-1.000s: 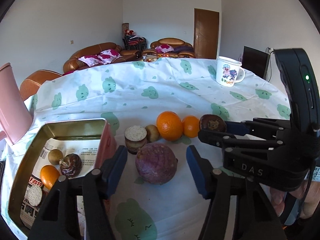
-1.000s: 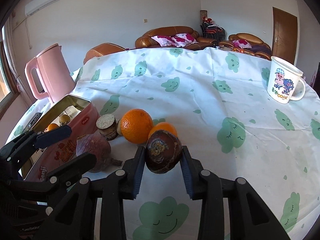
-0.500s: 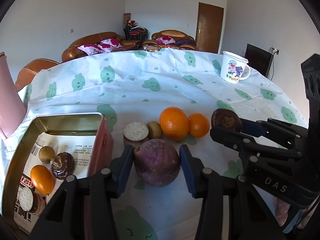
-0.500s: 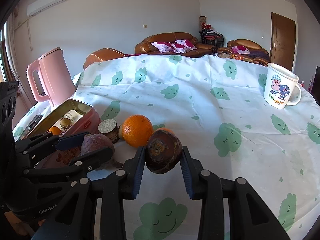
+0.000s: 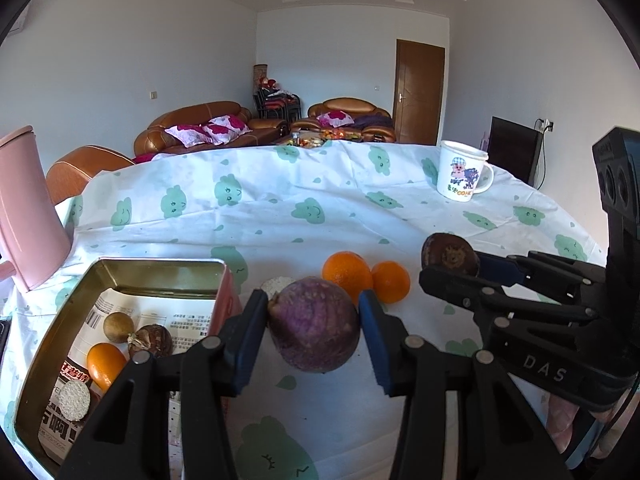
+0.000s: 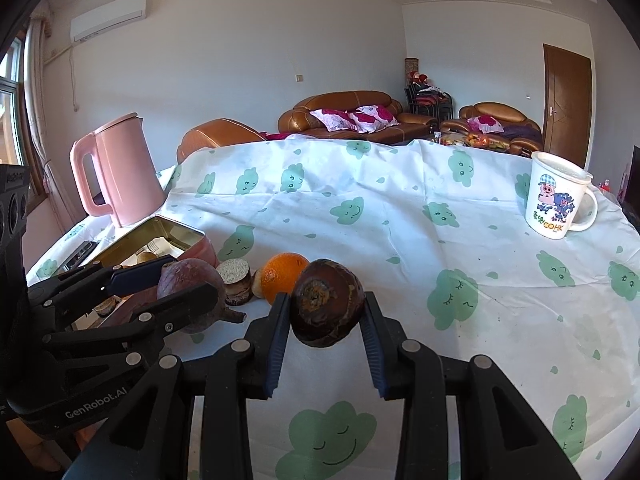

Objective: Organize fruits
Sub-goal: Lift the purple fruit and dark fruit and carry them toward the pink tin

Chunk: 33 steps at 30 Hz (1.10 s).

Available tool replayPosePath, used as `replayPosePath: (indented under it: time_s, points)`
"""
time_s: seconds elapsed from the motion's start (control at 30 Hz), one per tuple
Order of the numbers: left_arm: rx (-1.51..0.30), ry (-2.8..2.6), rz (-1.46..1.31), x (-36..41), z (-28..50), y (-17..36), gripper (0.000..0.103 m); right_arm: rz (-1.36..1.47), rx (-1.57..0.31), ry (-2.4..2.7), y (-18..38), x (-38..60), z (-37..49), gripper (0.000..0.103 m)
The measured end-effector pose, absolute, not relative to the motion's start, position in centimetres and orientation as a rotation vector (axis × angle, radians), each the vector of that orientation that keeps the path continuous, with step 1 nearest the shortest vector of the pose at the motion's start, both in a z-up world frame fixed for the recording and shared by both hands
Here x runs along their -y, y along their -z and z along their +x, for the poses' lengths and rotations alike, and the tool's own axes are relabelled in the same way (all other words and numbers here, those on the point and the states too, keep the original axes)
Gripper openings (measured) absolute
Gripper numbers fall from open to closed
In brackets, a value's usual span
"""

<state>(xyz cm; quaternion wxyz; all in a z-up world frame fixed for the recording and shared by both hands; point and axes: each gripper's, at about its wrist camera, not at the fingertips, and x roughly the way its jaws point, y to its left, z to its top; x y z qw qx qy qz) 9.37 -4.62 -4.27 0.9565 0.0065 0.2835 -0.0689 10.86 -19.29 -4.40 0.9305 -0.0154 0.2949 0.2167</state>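
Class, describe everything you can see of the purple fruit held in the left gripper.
The purple fruit is round, dull violet with a rough, mottled, brownish-flecked skin and a short dark stem stub on its side in the right wrist view. The left gripper is shut on it, blue pads pressing its left and right sides. It looks lifted off the tablecloth, to the right of the open tin.

Between our left jaws sits a mottled purple fruit [image 5: 314, 326]; between our right jaws, a dark brown one [image 6: 326, 308]. Beyond them lie two oranges [image 5: 347, 273], a pink kettle [image 6: 120, 172], and a white cloth [image 6: 400, 216] with green cloud faces, perhaps smudged grey.
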Motion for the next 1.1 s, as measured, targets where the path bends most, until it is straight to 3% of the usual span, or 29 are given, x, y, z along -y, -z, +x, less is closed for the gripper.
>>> replayPosePath:
  time_s: [1.1]
  points:
    - [-0.395, 0.087, -0.001, 3.8, 6.3, 2.9, 0.049, -0.025, -0.423, -0.444, 2.9, 20.2, 8.0, 0.037]
